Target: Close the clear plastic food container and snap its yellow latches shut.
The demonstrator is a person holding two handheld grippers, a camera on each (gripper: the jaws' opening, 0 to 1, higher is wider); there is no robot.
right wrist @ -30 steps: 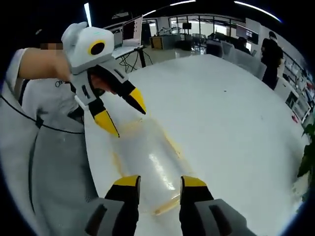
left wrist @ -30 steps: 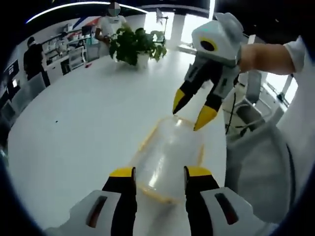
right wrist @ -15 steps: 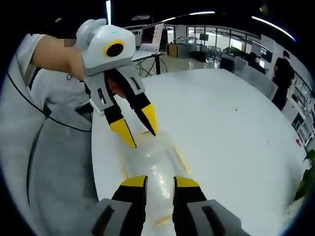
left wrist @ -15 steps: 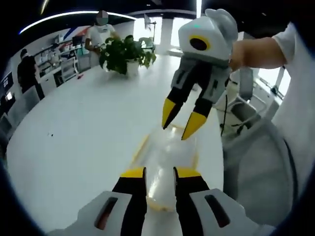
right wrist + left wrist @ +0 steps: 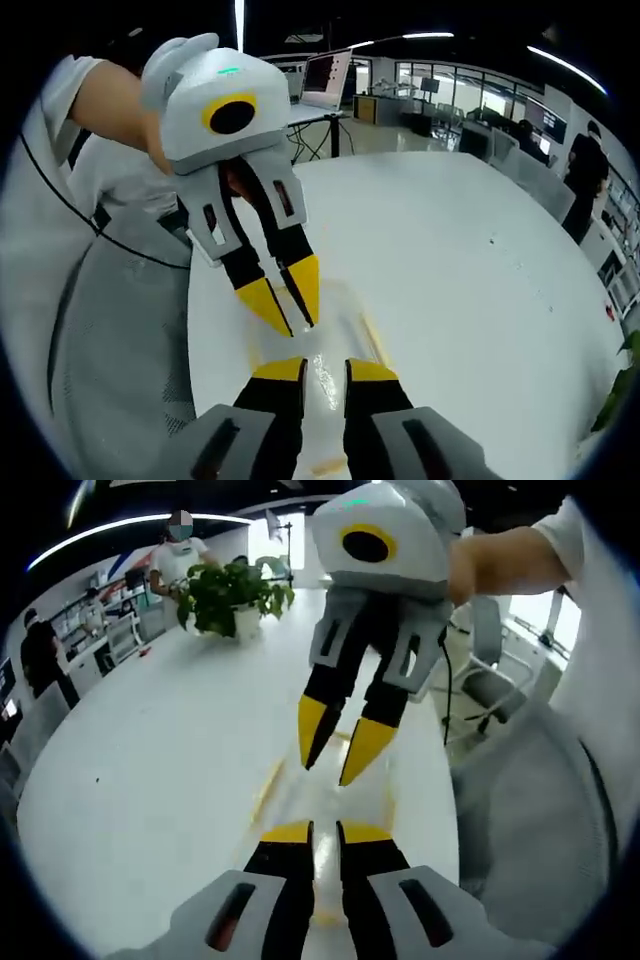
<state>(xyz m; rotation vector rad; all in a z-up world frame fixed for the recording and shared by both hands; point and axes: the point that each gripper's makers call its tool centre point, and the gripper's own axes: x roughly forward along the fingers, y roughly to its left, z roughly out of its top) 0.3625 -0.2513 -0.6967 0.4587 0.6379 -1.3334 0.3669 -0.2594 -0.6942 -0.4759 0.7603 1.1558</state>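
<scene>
The big white desk (image 5: 150, 780) holds my clear box (image 5: 325, 795) near its edge. My left tongs (image 5: 314, 832) and right tongs (image 5: 325, 369) are both nearly closed over it. If I push crooked, the box may slide off

white table (image 5: 150, 780); potted plant (image 5: 228, 595), grey chair (image 5: 520, 810), monitor (image 5: 325, 75)

Left gripper view: low over the near edge of the white table (image 5: 150, 780), facing out across it toward a potted plant (image 5: 225, 590) at the far edge. Right gripper view faces back the opposite way, toward the person's apron (image 5: 110, 330). Both sit close above the same clear container (image 5: 330, 330), each seeing the other gripper.
</scene>
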